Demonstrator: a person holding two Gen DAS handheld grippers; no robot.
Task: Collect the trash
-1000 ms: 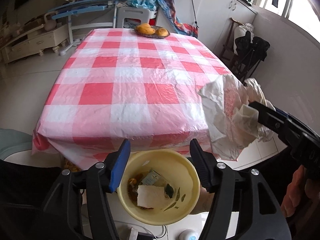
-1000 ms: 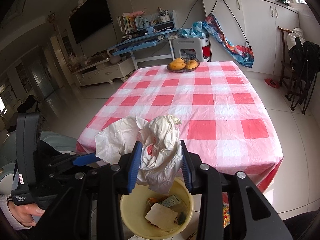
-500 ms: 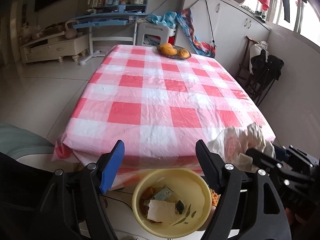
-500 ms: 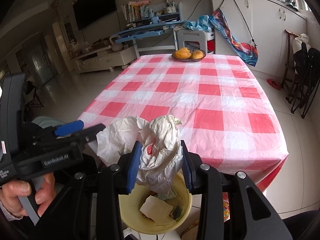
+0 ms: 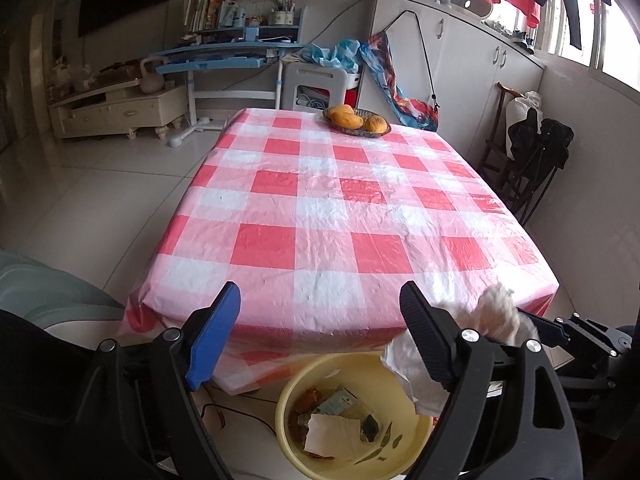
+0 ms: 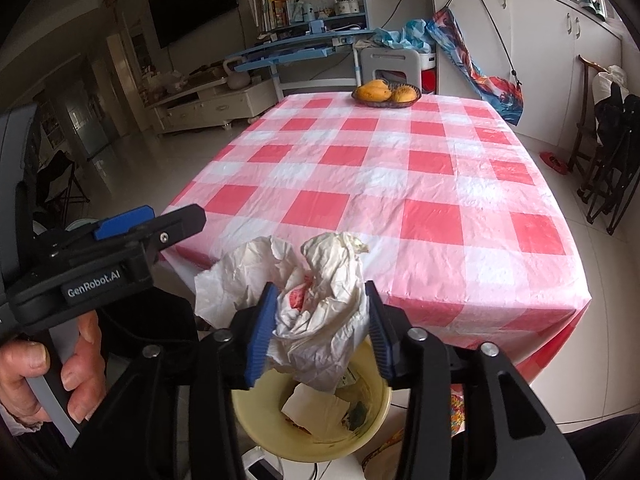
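Right gripper [image 6: 318, 326] angled down, opening around crumpled bag [image 6: 316, 304] over bin [image 6: 376, 412]

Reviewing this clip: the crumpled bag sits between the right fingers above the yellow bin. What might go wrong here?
1. The crumpled white bag is wide and spreads past the left edge of the yellow bin; released here, part may drape over the rim or spill to the floor.
2. The right gripper has just been opening, but the bag looks caught on the fingers and may cling.
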